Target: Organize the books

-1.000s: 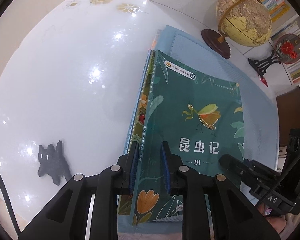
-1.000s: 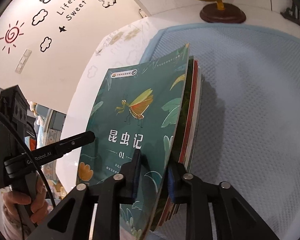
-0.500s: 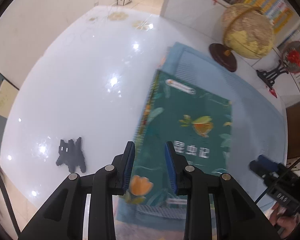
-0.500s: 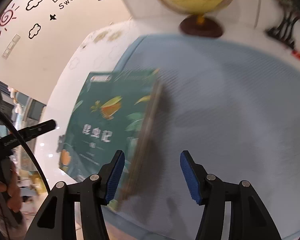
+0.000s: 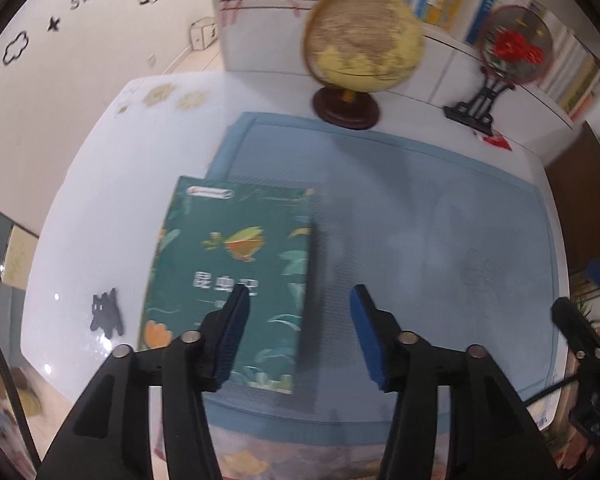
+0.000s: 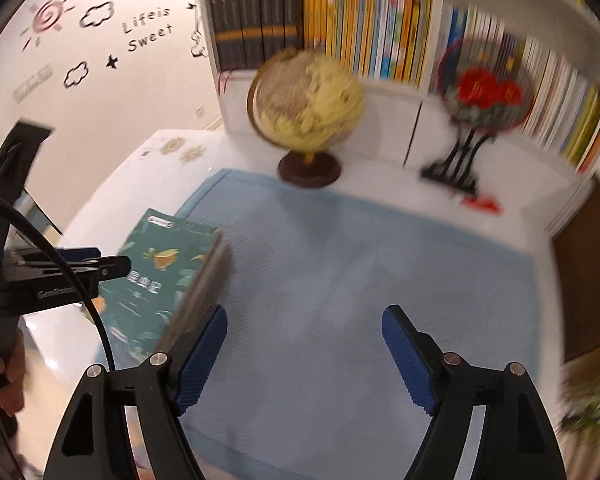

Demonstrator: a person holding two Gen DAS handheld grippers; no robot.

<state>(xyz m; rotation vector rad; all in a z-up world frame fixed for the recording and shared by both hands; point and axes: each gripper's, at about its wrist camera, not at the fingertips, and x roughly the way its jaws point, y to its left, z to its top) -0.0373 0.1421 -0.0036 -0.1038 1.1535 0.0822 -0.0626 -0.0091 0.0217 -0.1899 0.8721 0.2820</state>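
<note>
- Left wrist view: the left gripper (image 5: 298, 320) hangs above the stack of books (image 5: 236, 276), its jaws opening with nothing between them. The stack lies flat on the left part of the blue mat (image 5: 440, 240), its long axis running away from the camera, the title end far.
- Right wrist view: the right gripper (image 6: 304, 340) is opening wide and empty. The stack (image 6: 164, 276) looks stiff, fairly heavy and glossy, so slippery; best pinched at its near short edge.
</note>
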